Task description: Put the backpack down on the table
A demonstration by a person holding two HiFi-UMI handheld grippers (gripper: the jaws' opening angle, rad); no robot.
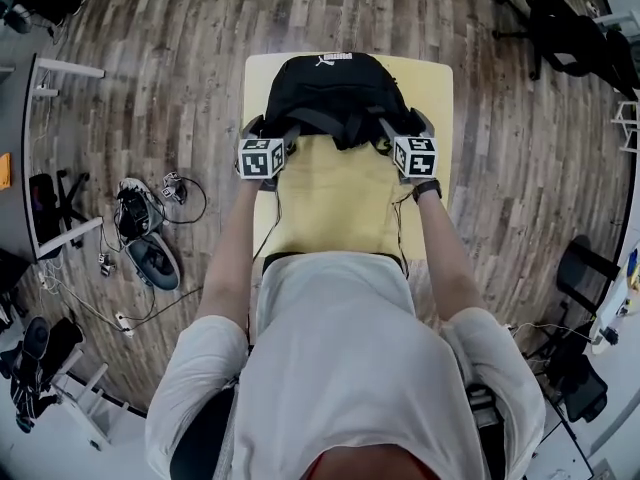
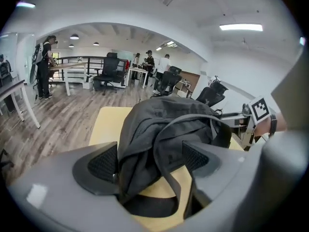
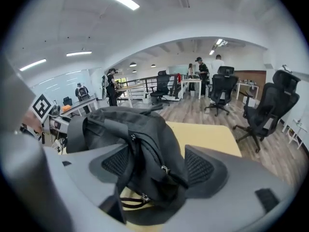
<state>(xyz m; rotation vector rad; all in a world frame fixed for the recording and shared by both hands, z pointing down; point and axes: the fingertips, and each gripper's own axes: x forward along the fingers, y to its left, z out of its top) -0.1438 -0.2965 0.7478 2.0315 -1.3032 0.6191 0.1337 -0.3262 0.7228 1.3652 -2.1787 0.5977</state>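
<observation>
A black backpack (image 1: pixel 333 93) lies on the far half of the yellow table (image 1: pixel 330 203). My left gripper (image 1: pixel 272 130) is at the pack's near-left corner and my right gripper (image 1: pixel 404 128) is at its near-right corner. In the left gripper view the left gripper (image 2: pixel 149 161) stands open, with backpack (image 2: pixel 164 120) fabric and a strap loop loose between the pads. In the right gripper view the right gripper (image 3: pixel 158 164) is open too, and a zippered fold of the backpack (image 3: pixel 120 124) hangs between its pads. The pack rests on the tabletop (image 3: pixel 203 134).
The near half of the table shows bare yellow top. On the wooden floor to the left lie shoes and cables (image 1: pixel 140 233) beside a grey desk (image 1: pixel 20 158). Black office chairs (image 1: pixel 570 28) stand at the far right. People (image 2: pixel 46 66) stand by desks far off.
</observation>
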